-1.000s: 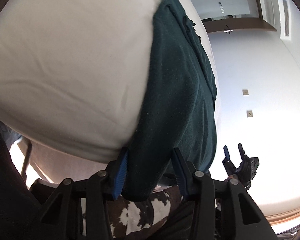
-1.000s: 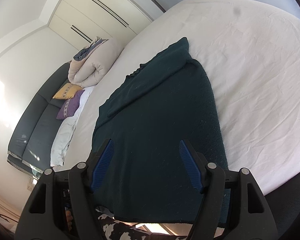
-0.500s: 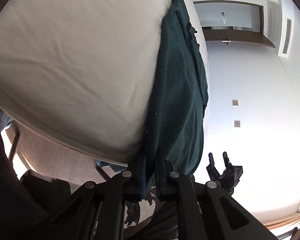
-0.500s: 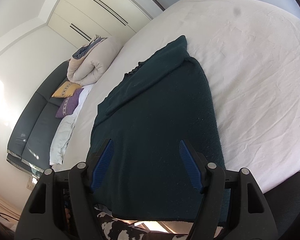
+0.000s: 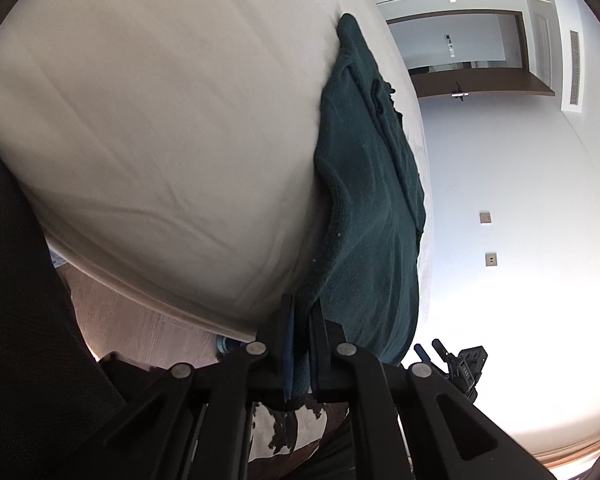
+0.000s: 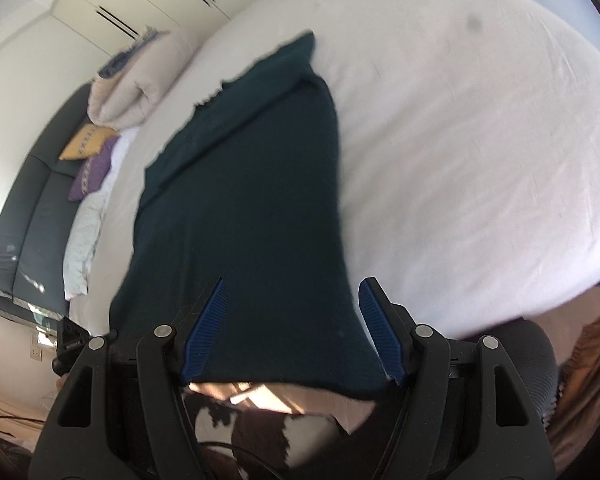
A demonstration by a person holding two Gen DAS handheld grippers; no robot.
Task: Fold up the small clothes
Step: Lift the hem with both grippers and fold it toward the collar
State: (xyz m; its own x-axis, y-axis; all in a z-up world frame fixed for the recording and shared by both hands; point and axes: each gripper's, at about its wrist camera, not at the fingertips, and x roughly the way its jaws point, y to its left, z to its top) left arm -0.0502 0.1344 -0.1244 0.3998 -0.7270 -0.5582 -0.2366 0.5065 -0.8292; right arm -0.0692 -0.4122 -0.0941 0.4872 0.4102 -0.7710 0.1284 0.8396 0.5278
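Big white bed (image 6: 480, 140) had the dark green garment (image 6: 252, 208) spread flat near its edge, left gripper (image 5: 300, 344) clamped on the near hem, right gripper (image 6: 292, 332) wide open and holding nothing, so looked like grab-the-corners stage, right one needing to pinch next.

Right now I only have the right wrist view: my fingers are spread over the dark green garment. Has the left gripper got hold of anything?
Observer: Yes. The left gripper is shut on the dark green garment, pinching its near edge at the edge of the bed.
Operator: Is that edge flat on the sheet?
Observer: No, it bunches into a ridge running up from the fingers.
Operator: Can you see my gripper from there?
Observer: Yes, the right gripper sits open, just beyond the garment's hanging corner.
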